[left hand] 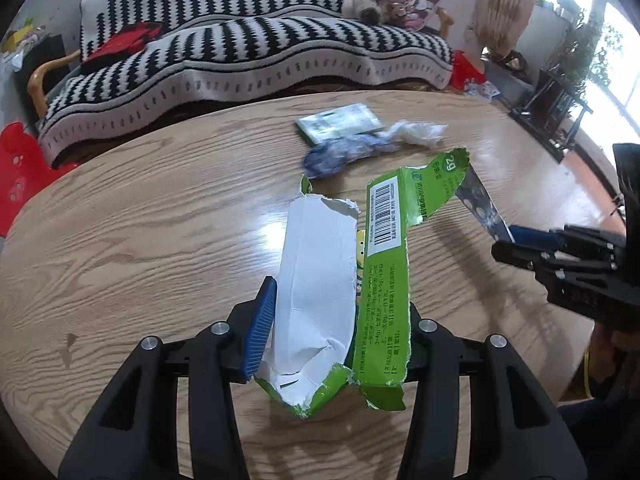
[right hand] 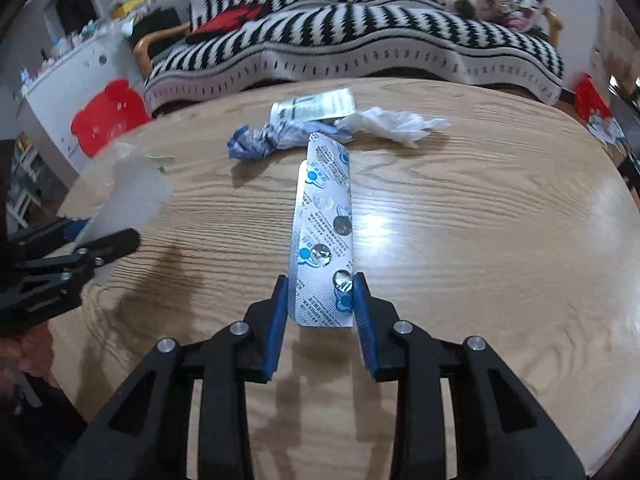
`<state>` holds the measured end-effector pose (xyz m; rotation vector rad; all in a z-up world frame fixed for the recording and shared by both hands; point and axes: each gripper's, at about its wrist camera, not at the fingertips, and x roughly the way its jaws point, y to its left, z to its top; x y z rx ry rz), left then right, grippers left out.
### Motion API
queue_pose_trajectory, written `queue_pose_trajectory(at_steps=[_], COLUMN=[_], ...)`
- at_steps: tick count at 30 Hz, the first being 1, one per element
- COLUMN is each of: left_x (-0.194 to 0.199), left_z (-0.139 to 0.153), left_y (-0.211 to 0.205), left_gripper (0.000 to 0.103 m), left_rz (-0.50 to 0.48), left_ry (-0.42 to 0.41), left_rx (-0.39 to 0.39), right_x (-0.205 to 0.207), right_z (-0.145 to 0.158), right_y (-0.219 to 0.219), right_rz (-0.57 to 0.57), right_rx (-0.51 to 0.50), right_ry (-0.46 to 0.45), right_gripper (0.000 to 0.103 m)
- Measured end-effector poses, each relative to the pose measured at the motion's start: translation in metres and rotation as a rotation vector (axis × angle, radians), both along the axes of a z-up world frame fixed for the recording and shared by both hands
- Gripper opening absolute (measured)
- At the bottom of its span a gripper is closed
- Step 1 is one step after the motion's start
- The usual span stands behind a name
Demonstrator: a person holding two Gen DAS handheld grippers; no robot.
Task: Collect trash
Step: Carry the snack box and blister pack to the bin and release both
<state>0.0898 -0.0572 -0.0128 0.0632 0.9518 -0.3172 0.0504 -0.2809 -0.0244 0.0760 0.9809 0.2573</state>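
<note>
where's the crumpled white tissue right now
The crumpled white tissue lies at the table's far side, touching the blue and white wrapper on its left, beside the small packet.

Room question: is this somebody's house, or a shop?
Most likely a house, probably a living room: a sofa under a striped blanket behind the wooden table, a stuffed toy on it, and potted plants by the window.

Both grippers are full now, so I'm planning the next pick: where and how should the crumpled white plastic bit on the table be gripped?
Pinch the crumpled white plastic from above at its bunched middle, probably the thickest part; its thin ends taper flat onto the table, and the blue-and-white wad crowds one end.
</note>
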Motion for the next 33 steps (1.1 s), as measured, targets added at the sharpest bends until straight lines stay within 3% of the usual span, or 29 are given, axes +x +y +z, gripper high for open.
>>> queue_pose_trajectory(at_steps=[9,15,23,28,33], left_x=[-0.017,-0.043,-0.103,-0.142,-0.191], left_z=[0.015,0.019,0.007,-0.010,-0.045], left_y=[-0.096,-0.207,-0.364,-0.441,-0.516], left_gripper=[0.047,0.047,0.047,0.047,0.047], left_rz=[-0.131,-0.296,-0.587,-0.747,-0.928], left_ry=[-0.005,-0.028,-0.014,0.005,0.030], left_rx=[-0.050,-0.054,-0.093,-0.102,-0.071], right_x=[-0.067,-0.123,-0.230,-0.300,-0.377], right_z=[0.030,0.035,0.013,-0.002,-0.025], right_y=[-0.090,-0.180,-0.329,-0.397,-0.449], right_rz=[-0.173,-0.351,-0.707,-0.905,-1.087], right_rx=[0.061,0.083,0.107,0.098,0.114], right_ry=[-0.046,-0.071,-0.066,-0.069,-0.038], right_gripper=[0.032,0.033,0.033,0.033,0.033])
